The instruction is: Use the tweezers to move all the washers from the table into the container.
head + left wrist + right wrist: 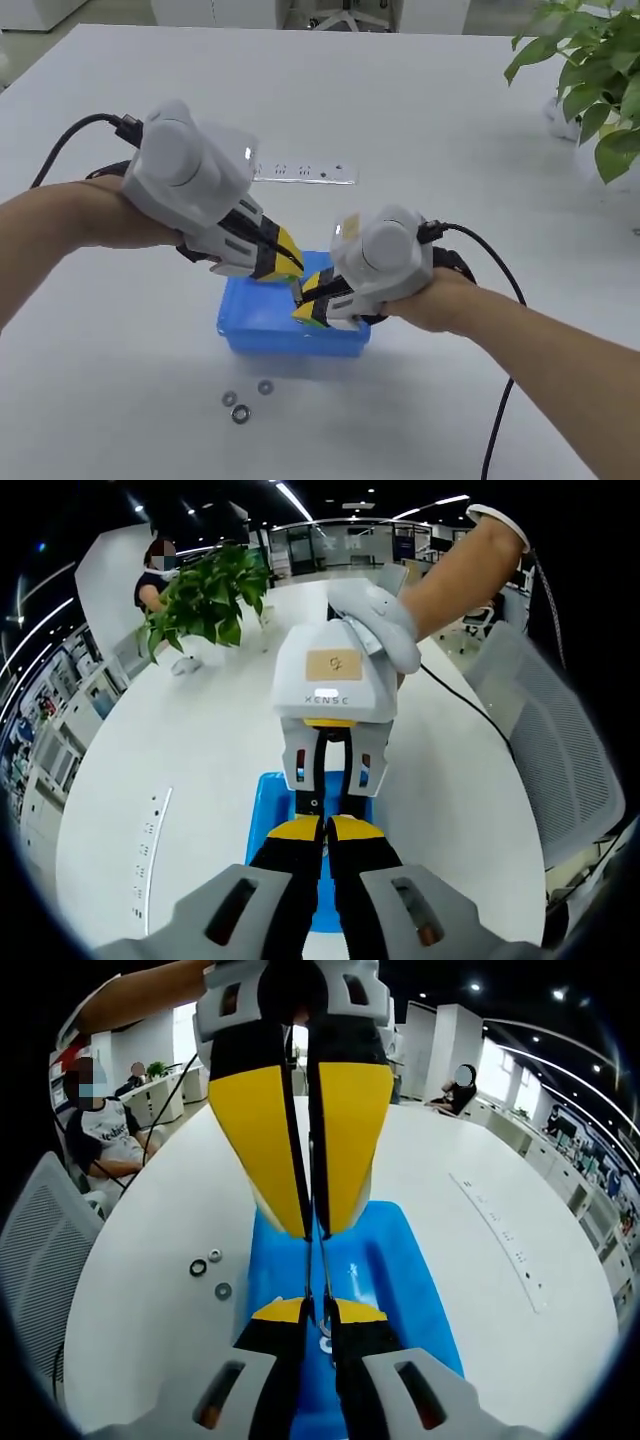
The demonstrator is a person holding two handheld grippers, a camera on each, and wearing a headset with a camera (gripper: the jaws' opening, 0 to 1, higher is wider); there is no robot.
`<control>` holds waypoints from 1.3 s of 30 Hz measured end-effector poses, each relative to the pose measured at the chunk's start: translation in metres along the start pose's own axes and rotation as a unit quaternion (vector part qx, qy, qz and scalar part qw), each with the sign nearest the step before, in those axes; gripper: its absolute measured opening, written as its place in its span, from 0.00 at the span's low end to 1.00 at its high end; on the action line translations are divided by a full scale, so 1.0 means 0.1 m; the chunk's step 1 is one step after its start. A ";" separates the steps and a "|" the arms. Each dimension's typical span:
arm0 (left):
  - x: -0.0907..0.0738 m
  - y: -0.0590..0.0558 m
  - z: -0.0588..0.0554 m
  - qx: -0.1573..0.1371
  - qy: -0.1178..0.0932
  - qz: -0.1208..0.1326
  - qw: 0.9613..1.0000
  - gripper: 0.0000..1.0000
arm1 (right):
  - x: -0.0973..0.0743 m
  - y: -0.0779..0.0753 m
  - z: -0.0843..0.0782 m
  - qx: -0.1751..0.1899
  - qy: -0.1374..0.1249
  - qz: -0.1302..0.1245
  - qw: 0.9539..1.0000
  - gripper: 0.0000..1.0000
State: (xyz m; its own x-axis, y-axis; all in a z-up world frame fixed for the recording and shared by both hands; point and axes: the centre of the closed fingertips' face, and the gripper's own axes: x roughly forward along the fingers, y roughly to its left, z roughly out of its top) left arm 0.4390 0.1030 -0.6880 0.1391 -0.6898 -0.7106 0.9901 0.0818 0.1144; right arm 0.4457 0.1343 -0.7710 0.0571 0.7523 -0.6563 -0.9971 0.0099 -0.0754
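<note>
Over a white surface (440, 130) in an open-plan office, two hand-held tools met tip to tip above a blue container (285, 345). The right tool (318, 1312) was pinching a pair of thin metal tweezers (314, 1270) between its yellow-tipped jaws. The slim legs ran forward from it over the container's open top. The left tool (315, 1230) faced it from the opposite side. Its jaws were drawn close, with only a slit between them, at the far end of the tweezers, and whether it also gripped them could not be told. Three washers (198, 1268) lay in a loose cluster on the surface just beside the container, on the side nearest the person and apart from both tools. What lay inside the container was too unclear to make out. A white power strip (305, 172) rested flat on the surface beyond the container, well apart from it. A leafy green plant (590, 70) stood at the far right edge. A black cable trailed from each tool across the person's forearms
</note>
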 end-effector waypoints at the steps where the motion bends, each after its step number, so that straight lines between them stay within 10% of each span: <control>1: -0.01 -0.01 0.01 0.000 0.000 0.000 1.000 0.06 | -0.01 0.00 0.01 -0.001 0.000 0.000 1.000 0.11; 39: -0.35 -0.48 0.20 0.011 0.003 0.012 1.000 0.06 | -0.18 0.46 0.35 -0.017 -0.021 -0.008 1.000 0.11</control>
State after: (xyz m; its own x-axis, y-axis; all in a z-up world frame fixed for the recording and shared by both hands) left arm 0.3866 0.1089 -0.6546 0.1635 -0.6837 -0.7112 0.9857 0.0833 0.1465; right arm 0.3971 0.1441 -0.7359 0.0698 0.7793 -0.6227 -0.9938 0.0000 -0.1114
